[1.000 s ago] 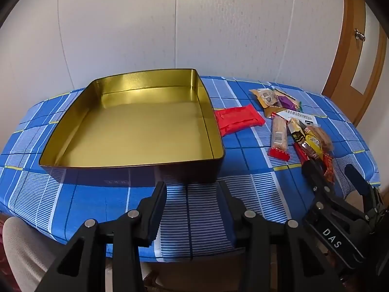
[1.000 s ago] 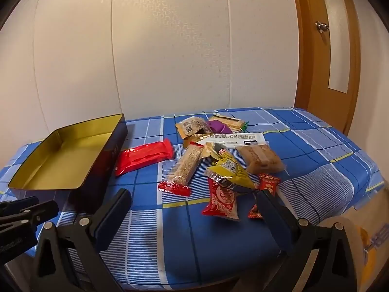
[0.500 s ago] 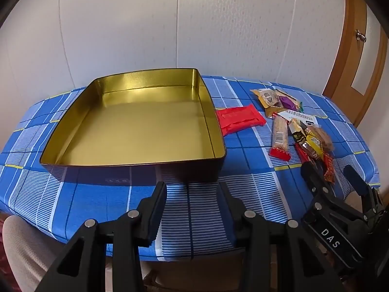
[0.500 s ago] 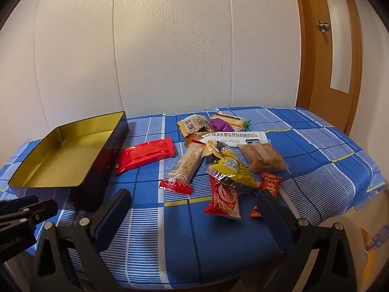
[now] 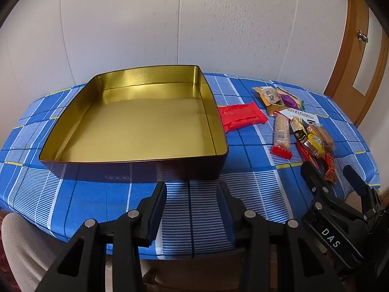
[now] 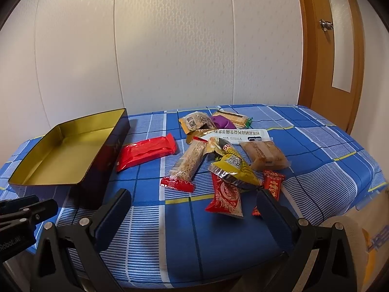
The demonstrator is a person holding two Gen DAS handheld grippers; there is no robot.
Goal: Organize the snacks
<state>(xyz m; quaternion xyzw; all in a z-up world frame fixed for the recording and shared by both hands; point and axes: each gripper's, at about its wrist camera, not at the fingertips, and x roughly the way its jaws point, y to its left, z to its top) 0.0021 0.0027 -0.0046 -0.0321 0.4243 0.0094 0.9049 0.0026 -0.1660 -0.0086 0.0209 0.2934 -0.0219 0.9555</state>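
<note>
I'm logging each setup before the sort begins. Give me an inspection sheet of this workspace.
Surface: table under a blue checked cloth.
Job's things: gold tin, open, nothing inside; red flat packet beside its right wall; snack pile further right, packets overlapping.
Clutter: nothing seen.
Grippers: left gripper open, holding nothing, before the tin; right gripper open, holding nothing, before the pile.
Cables: nothing seen.
Surroundings: pale panelled wall; wooden door at right.

Right tongs (image 6: 193,203) agape over blue checked tablecloth (image 6: 316,150), snack packets (image 6: 226,155) ahead, gold tin (image 6: 63,155) left
</note>
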